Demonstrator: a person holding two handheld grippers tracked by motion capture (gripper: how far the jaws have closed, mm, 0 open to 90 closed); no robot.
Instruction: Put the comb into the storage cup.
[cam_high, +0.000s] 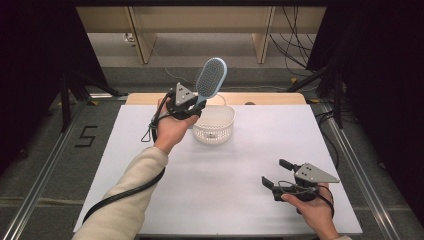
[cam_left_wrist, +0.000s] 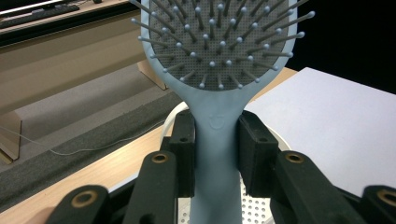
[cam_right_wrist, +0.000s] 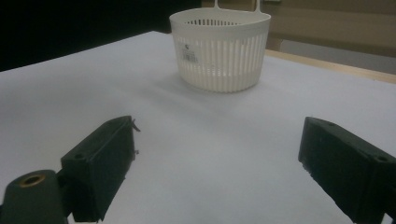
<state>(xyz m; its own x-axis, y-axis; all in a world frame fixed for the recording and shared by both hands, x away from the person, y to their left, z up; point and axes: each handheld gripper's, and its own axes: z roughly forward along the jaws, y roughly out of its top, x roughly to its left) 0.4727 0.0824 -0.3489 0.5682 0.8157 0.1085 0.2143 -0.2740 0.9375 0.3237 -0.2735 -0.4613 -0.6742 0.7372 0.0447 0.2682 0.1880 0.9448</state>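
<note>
A white-covered table (cam_high: 225, 190) holds a white slotted basket (cam_high: 214, 124) near its far edge. Above the basket's left rim, the left gripper (cam_high: 196, 106) clamps a light-blue hairbrush (cam_high: 210, 78) by its handle, bristle head raised. The right gripper (cam_high: 279, 173) rests near the front right, jaws spread, empty

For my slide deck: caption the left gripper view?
Left gripper clamps the pale blue plastic hairbrush by its handle, bristles facing the camera, above the white slotted basket.

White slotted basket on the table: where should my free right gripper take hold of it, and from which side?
Judging by its shape, grip the white slotted plastic basket by its thin upright wall at the rim, one jaw inside and one outside. Come from above on its near side, away from the left gripper holding the blue hairbrush.
</note>
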